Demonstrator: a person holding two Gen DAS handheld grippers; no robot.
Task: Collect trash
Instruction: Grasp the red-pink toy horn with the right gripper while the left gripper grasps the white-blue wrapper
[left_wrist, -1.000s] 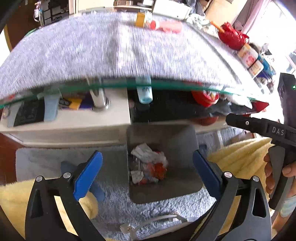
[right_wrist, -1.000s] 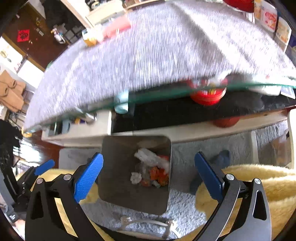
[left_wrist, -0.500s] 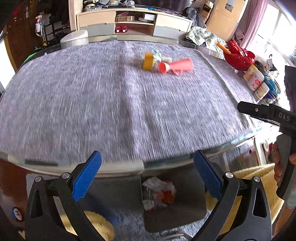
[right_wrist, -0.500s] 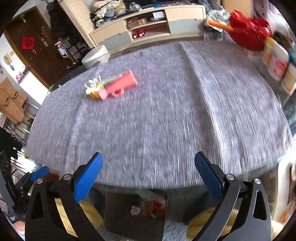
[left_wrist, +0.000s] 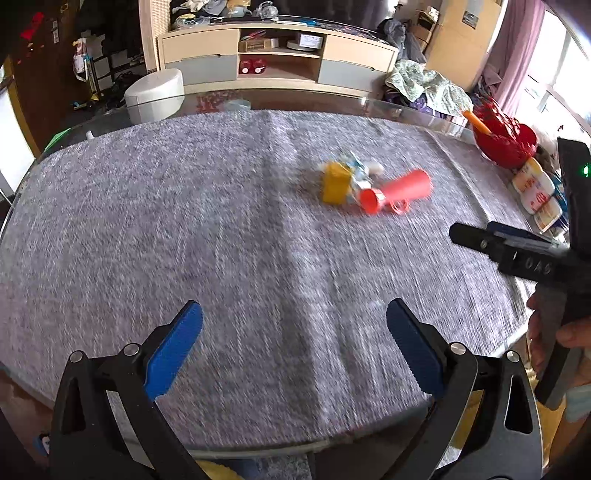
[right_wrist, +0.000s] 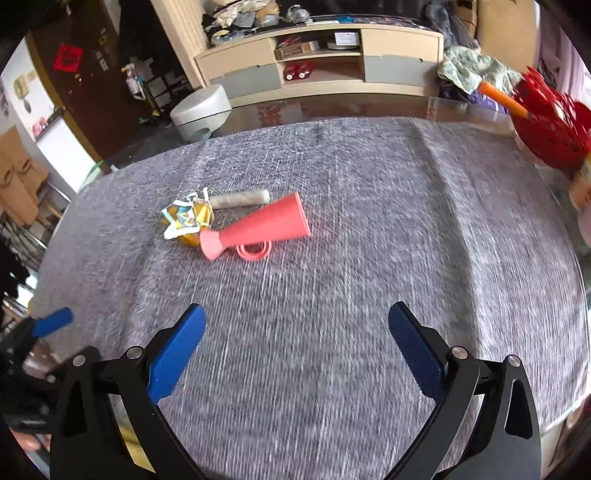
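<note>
A small pile of trash lies far out on the grey table cloth (left_wrist: 184, 221): a pink cone-shaped horn (right_wrist: 258, 225) with a ring handle, a yellow carton (left_wrist: 335, 184), a crumpled wrapper (right_wrist: 181, 218) and a grey paper roll (right_wrist: 240, 198). In the left wrist view the horn (left_wrist: 399, 190) lies right of the carton. My left gripper (left_wrist: 293, 343) is open and empty above the near table edge. My right gripper (right_wrist: 295, 341) is open and empty, also well short of the pile. The right gripper's body (left_wrist: 517, 254) shows at the right of the left view.
A red basket (right_wrist: 550, 129) with an orange stick stands at the table's far right, with bottles (left_wrist: 535, 188) beside it. Beyond the table are a white round bin (right_wrist: 201, 110) and a TV cabinet (right_wrist: 321, 59). The table edge (left_wrist: 258, 448) is just below my fingers.
Both grippers have risen from below the table edge, where a bin of trash was in view, to above the tabletop. The bin is out of sight and the pile looks closer.
</note>
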